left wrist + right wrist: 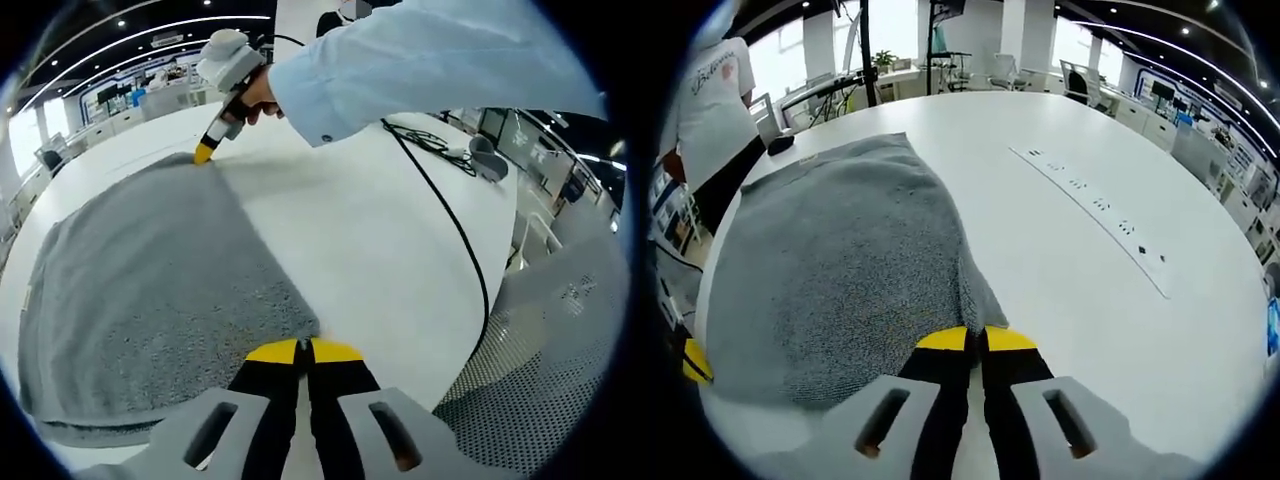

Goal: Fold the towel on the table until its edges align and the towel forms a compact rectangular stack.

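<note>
Left gripper view looks across a white desk (380, 240) on which a grey towel (150, 290) lies spread flat. The left hand-held gripper (303, 350) has its yellow-tipped jaws pressed together on the towel's corner nearest this camera, with a bit of grey cloth pinched between the tips. At the towel's far corner the right hand-held gripper (204, 153) touches down with its yellow tip on the cloth edge, held by a hand (258, 98) in a light blue sleeve (420, 60). A black cable (455, 225) runs across the desk beside the towel, and a white perforated chair back (545, 350) stands off the desk edge near the left hand-held gripper.

Right gripper view shows the towel (830, 270) from the opposite corner. The right hand-held gripper (976, 340) has its jaws closed on that corner, the cloth bunched slightly at the tips. A long white power strip (1090, 215) lies on the desk (1080, 330) well apart from the towel. A person in a white shirt (710, 100) stands beyond the towel's far side.
</note>
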`<control>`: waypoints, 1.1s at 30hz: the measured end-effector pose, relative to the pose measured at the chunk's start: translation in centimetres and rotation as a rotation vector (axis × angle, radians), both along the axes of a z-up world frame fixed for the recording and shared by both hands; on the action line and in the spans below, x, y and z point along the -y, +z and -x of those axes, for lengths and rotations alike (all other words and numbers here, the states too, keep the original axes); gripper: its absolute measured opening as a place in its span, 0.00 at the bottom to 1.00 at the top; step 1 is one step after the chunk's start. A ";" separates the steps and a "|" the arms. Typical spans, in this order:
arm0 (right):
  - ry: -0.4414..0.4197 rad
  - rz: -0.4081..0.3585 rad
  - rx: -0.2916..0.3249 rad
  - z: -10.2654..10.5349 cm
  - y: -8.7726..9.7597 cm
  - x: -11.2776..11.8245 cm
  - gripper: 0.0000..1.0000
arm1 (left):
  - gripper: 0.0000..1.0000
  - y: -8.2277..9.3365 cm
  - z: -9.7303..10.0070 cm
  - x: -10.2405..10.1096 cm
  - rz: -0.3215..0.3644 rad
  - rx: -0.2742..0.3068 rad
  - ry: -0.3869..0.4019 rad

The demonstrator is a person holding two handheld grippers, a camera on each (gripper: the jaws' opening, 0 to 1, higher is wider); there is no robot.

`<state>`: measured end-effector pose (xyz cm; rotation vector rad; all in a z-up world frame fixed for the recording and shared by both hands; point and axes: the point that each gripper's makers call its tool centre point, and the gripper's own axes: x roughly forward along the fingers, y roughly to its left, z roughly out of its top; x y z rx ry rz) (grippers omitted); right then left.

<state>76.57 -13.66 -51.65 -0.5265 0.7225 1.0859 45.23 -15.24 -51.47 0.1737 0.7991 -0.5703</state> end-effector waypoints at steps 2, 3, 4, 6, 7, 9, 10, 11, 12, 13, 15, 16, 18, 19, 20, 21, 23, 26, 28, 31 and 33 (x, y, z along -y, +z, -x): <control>-0.003 0.003 0.005 0.7 -0.1 0.5 0.05 | 0.02 0.0 0.0 0.1 0.007 -0.001 0.003; -0.004 0.007 0.016 0.4 -0.1 0.9 0.08 | 0.02 0.0 0.0 0.1 0.008 -0.003 0.003; -0.021 -0.003 0.005 0.2 -0.1 1.1 0.10 | 0.02 0.0 0.0 0.2 0.008 -0.004 0.003; -0.053 -0.020 0.002 0.0 0.1 1.2 0.20 | 0.02 -0.1 0.0 0.2 0.008 -0.005 0.003; -0.058 -0.025 0.002 0.0 0.2 1.3 0.25 | 0.02 -0.1 0.0 0.2 0.009 -0.007 0.005; -0.074 -0.030 -0.004 0.7 0.6 1.4 0.31 | 0.02 -0.1 0.0 0.1 0.010 -0.006 0.005; -0.076 -0.033 -0.005 0.8 0.8 1.4 0.30 | 0.02 -0.1 0.0 0.1 0.010 -0.006 0.006; -0.081 -0.031 -0.006 -0.1 0.3 1.7 0.29 | 0.02 -0.1 0.1 0.1 0.010 -0.007 0.005; -0.082 -0.031 -0.007 -0.2 0.3 1.7 0.28 | 0.02 -0.1 0.1 0.2 0.010 -0.007 0.005; -0.087 -0.032 -0.014 1.0 0.7 1.5 0.26 | 0.02 -0.1 0.1 0.2 0.010 -0.007 0.004; -0.091 -0.037 -0.029 1.5 0.8 1.2 0.22 | 0.02 -0.1 0.1 0.2 0.011 -0.007 0.002; -0.087 -0.036 -0.038 1.4 0.6 1.1 0.18 | 0.02 -0.1 0.1 0.2 0.011 -0.006 0.001; -0.077 -0.028 -0.048 0.8 -0.1 1.0 0.11 | 0.02 -0.1 0.1 0.2 0.010 -0.007 0.001; -0.069 -0.028 -0.057 1.7 0.1 0.6 0.06 | 0.02 -0.1 0.1 0.2 0.010 -0.007 0.000; -0.068 -0.026 -0.058 1.8 0.1 0.6 0.04 | 0.02 -0.1 0.1 0.2 0.009 -0.007 0.000; -0.069 -0.024 -0.056 1.5 0.1 0.6 0.04 | 0.02 -0.1 0.1 0.2 0.009 -0.007 -0.001; -0.069 -0.020 -0.054 1.1 -0.1 0.7 0.02 | 0.02 -0.1 0.1 0.2 0.011 -0.008 0.000; -0.079 -0.016 -0.059 0.2 -0.3 0.9 0.01 | 0.02 0.0 0.2 0.3 0.024 -0.007 0.005; -0.084 -0.012 -0.062 0.7 0.0 1.2 0.01 | 0.02 0.2 0.2 0.6 0.028 -0.006 0.000; -0.098 -0.008 -0.074 0.6 0.1 1.7 0.00 | 0.02 0.5 0.4 0.8 0.037 -0.004 -0.007; -0.104 -0.005 -0.077 1.2 0.4 2.2 0.00 | 0.02 0.9 0.5 1.1 0.049 -0.001 -0.009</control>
